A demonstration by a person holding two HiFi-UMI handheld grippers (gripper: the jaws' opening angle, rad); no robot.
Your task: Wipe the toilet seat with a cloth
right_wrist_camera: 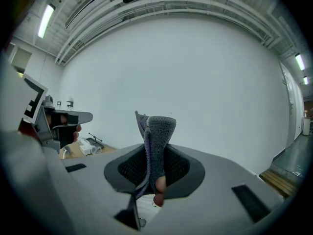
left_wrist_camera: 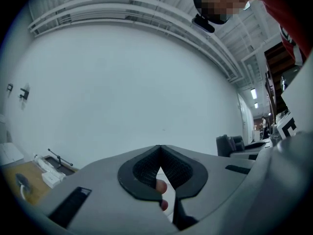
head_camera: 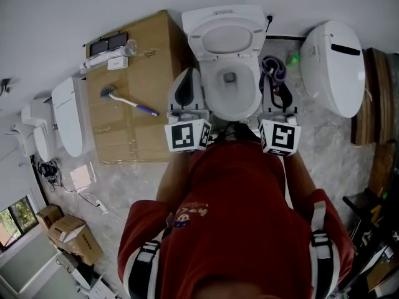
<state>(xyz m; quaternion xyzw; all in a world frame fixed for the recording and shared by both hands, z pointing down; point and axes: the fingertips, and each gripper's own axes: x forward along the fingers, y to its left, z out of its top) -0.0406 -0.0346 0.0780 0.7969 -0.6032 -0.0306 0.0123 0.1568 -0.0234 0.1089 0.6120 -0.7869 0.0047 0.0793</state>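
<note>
Now, right gripper (right_wrist_camera: 154, 166): jaws clamped on a grey-purple knitted cloth (right_wrist_camera: 157, 133), which sticks out past the tips.
Left gripper (left_wrist_camera: 160, 169): jaws together, nothing between them.
Cloth's place: held in the air just off the right edge of the white oval toilet seat (head_camera: 250, 89), apparently clear of it.
Doing it well: I'd lower the cloth flat onto the rim, press lightly and sweep round from edge to edge, with the left gripper held clear.

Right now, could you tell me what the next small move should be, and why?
Probably tip the right gripper down toward the toilet seat: it grips the cloth but points at the wall, clear of the seat.
</note>
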